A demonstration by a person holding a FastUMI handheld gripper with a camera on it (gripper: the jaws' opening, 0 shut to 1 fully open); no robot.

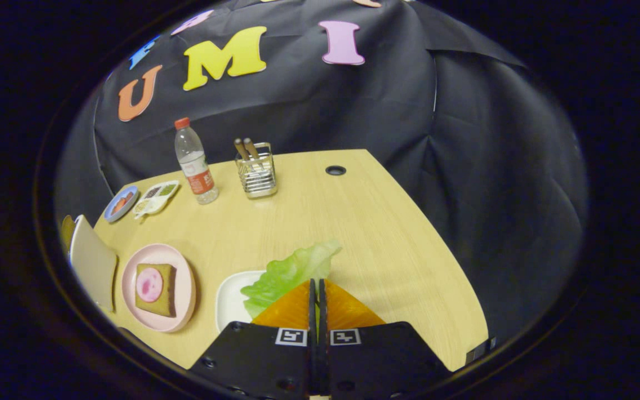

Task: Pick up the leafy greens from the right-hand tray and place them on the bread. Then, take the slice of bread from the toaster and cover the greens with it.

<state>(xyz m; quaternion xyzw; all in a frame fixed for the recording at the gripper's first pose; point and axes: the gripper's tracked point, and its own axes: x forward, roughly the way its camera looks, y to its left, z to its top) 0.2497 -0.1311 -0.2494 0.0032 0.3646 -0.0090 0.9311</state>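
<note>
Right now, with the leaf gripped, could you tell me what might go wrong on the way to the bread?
1. The tool pinches the floppy green lettuce leaf only at one edge above the white square tray, so it may slip out.
2. The brown bread slice with pink ham on the round pink plate is a small target; the leaf could land off-centre.

Table: light wood-grain top (320, 222), round cable hole (335, 170) nr far edge.
On it: clear plastic bottle w/ red cap (195, 164), wire utensil holder (256, 175), pink round plate (184, 289), white square tray (230, 303), blue dish (121, 203), white compartment tray (156, 198), cream toaster (93, 261).
</note>
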